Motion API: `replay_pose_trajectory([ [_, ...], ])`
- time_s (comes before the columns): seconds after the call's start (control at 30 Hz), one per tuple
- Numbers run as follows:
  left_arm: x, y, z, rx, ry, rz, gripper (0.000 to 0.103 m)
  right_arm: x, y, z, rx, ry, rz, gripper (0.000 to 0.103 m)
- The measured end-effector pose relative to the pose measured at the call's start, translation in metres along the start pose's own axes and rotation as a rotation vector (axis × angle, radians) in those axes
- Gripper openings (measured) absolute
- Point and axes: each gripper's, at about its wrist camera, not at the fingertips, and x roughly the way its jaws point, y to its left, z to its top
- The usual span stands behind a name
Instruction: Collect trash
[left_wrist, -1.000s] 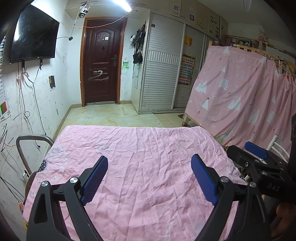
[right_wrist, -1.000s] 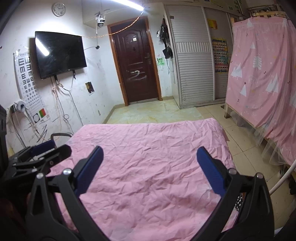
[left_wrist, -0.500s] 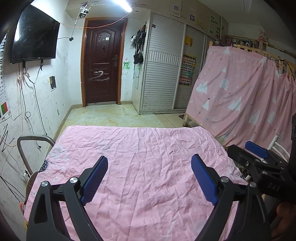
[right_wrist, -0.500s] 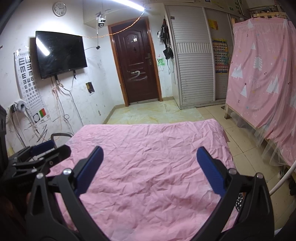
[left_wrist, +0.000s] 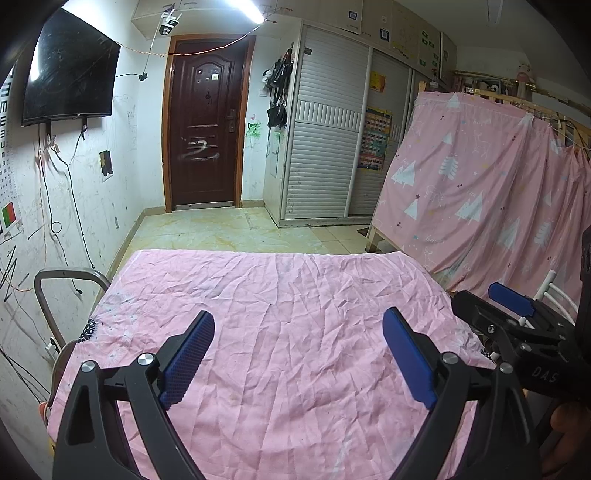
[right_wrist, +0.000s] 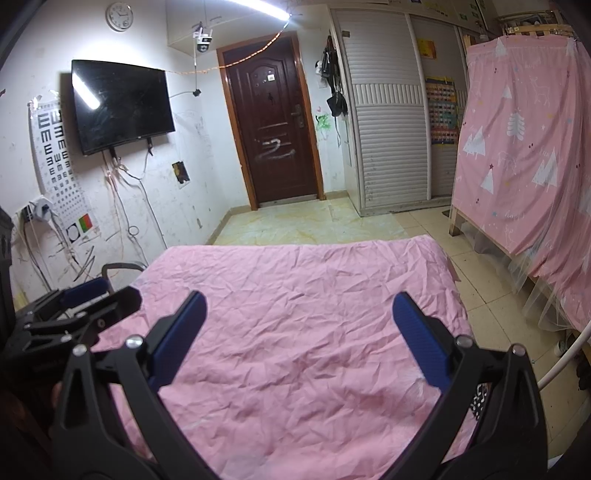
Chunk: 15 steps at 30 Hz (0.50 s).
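Note:
No trash shows in either view. A table covered with a wrinkled pink cloth (left_wrist: 295, 314) fills the foreground; it also shows in the right wrist view (right_wrist: 303, 314). My left gripper (left_wrist: 299, 332) is open and empty above the cloth's near part. My right gripper (right_wrist: 299, 314) is open and empty above the cloth too. The right gripper shows at the right edge of the left wrist view (left_wrist: 517, 325). The left gripper shows at the left edge of the right wrist view (right_wrist: 74, 310).
A metal chair back (left_wrist: 66, 280) stands at the table's left against the wall with cables. A bunk bed draped in a pink curtain (left_wrist: 480, 192) stands to the right. Tiled floor (left_wrist: 221, 232), a brown door (left_wrist: 207, 122) and a white wardrobe (left_wrist: 325, 147) lie beyond.

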Motion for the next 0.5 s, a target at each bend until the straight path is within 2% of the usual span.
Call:
replay_pose_trajectory([
  [0.5, 0.0031, 0.0008, 0.0004, -0.008, 0.007, 0.003, 0.084, 0.001, 0.0009, 0.0001, 0.0, 0.002, 0.001, 0.097],
])
